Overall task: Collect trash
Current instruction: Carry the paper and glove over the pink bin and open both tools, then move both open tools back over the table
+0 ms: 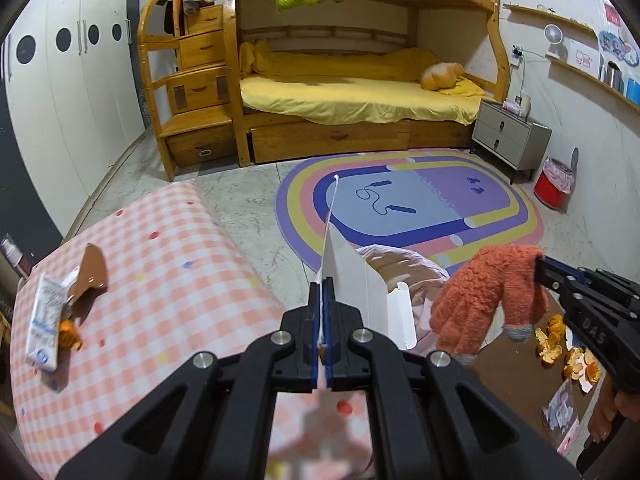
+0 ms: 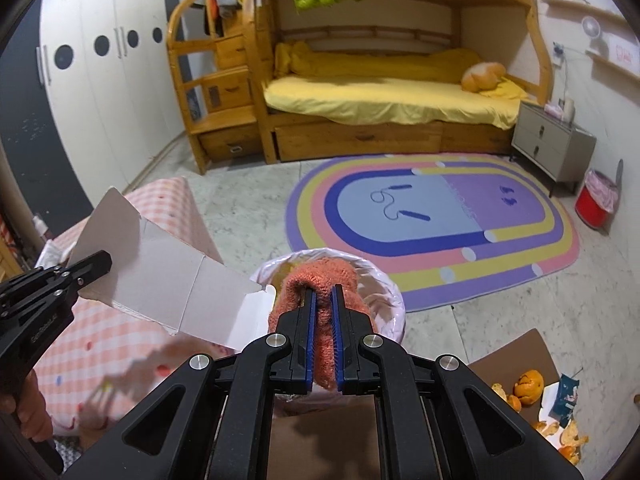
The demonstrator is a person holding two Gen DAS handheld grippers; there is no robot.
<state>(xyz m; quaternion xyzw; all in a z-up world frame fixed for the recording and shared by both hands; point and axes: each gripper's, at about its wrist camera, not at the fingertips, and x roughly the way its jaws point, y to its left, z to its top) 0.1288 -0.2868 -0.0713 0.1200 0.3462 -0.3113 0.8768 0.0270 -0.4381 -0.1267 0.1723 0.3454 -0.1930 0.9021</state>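
Note:
My left gripper (image 1: 323, 312) is shut on a flattened white cardboard box (image 1: 352, 280), held edge-on above a bin lined with a pink bag (image 1: 404, 268). The box also shows in the right wrist view (image 2: 172, 276), with the left gripper (image 2: 100, 264) at its left end. My right gripper (image 2: 323, 320) is shut on an orange fuzzy glove (image 2: 320, 280), held over the bin (image 2: 384, 300). The glove hangs from the right gripper (image 1: 540, 272) in the left wrist view (image 1: 480, 292).
A pink checked table (image 1: 160, 272) holds a tissue pack (image 1: 44, 320), a brown wrapper (image 1: 90, 276) and orange peel. Orange peels (image 2: 528, 388) and wrappers lie on brown cardboard (image 2: 516, 356) at right. A red bin (image 1: 554, 184), rainbow rug and bunk bed lie beyond.

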